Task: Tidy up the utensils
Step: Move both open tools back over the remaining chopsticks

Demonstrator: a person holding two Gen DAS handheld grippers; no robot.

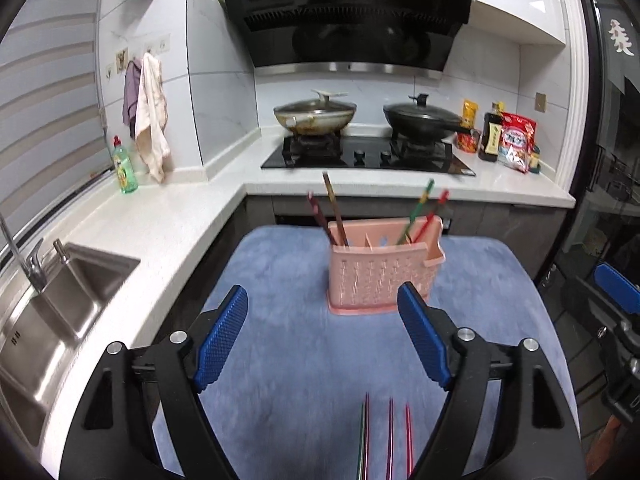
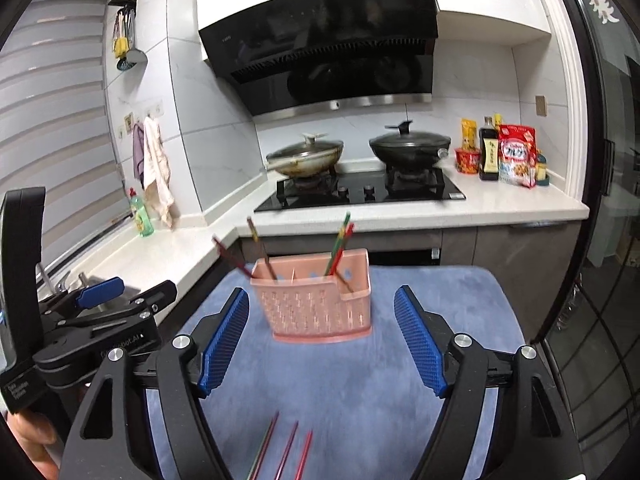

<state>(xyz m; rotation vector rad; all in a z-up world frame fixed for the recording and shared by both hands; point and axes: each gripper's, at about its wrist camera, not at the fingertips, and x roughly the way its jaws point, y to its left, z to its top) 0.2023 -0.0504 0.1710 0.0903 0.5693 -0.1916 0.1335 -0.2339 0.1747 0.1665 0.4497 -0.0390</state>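
A pink perforated utensil holder [image 1: 380, 276] [image 2: 316, 300] stands on a blue mat [image 1: 304, 360] [image 2: 360, 380]. Brown chopsticks [image 1: 334, 210] [image 2: 260, 248] lean in its left compartment, green and red ones [image 1: 424, 208] [image 2: 340, 244] in its right. Several loose red and green chopsticks [image 1: 386, 440] [image 2: 282, 450] lie on the mat near the front edge. My left gripper [image 1: 322, 300] is open with nothing between its blue pads, hovering short of the holder. My right gripper [image 2: 320, 302] is open too, and nothing is between its pads. The left gripper [image 2: 100, 292] also shows at the left of the right wrist view.
A white L-shaped counter [image 1: 168, 220] runs behind the mat, with a steel sink [image 1: 60, 300] at left. A black hob [image 1: 368, 156] carries two lidded pans. Bottles and food packets [image 1: 504, 140] stand at the right. A green soap bottle [image 1: 124, 168] is by the window.
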